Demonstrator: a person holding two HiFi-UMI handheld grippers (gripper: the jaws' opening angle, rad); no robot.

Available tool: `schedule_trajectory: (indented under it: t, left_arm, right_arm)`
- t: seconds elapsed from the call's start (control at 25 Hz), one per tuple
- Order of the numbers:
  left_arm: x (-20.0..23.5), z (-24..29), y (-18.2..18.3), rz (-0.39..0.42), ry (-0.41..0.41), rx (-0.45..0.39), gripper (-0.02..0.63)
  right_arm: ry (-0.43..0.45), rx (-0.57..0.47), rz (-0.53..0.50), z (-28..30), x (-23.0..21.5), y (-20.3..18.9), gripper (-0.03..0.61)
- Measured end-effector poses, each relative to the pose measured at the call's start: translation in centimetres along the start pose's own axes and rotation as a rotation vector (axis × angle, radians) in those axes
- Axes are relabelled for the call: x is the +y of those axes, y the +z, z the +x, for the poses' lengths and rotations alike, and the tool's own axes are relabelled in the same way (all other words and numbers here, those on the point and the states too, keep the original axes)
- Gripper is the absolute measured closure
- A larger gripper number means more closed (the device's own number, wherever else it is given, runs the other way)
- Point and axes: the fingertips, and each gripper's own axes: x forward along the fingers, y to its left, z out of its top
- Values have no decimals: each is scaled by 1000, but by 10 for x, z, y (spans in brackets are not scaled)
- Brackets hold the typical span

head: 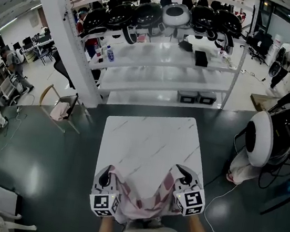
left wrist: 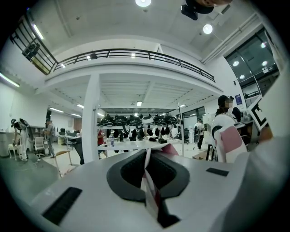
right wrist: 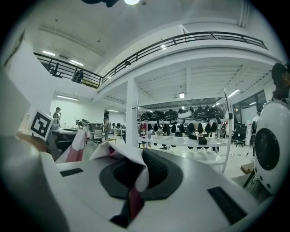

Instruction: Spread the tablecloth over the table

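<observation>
A white marble-topped table (head: pixel 152 140) stands in front of me. A pink and white checked tablecloth (head: pixel 142 198) sags in a bunch over the table's near edge, strung between both grippers. My left gripper (head: pixel 106 176) is shut on one corner of it; the cloth's edge (left wrist: pixel 152 190) stands pinched between the jaws of that gripper (left wrist: pixel 148 174). My right gripper (head: pixel 184 173) is shut on the other corner, where a white fold of cloth (right wrist: pixel 129 158) sticks up out of that gripper (right wrist: pixel 136 176). Both grippers point level toward the far end of the table.
Beyond the table stands a white shelf rack (head: pixel 162 62) with several black and white headsets on top. A white pillar (head: pixel 66 33) and a chair (head: pixel 61 107) are at the left. A person by a round white device (head: pixel 269 137) sits to the right; a cable (head: pixel 219 197) lies on the floor.
</observation>
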Motion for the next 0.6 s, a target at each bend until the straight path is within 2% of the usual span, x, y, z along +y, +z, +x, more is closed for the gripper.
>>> schedule_trajectory:
  t: [0.24,0.6]
  left_arm:
    - [34,-20,5,-2,69,-35,586]
    - [136,-94,5,-17,286,-68,586]
  right_arm:
    - [49,1,-22,12,31,8,565]
    - [253,-44,-62,63,133,37,565]
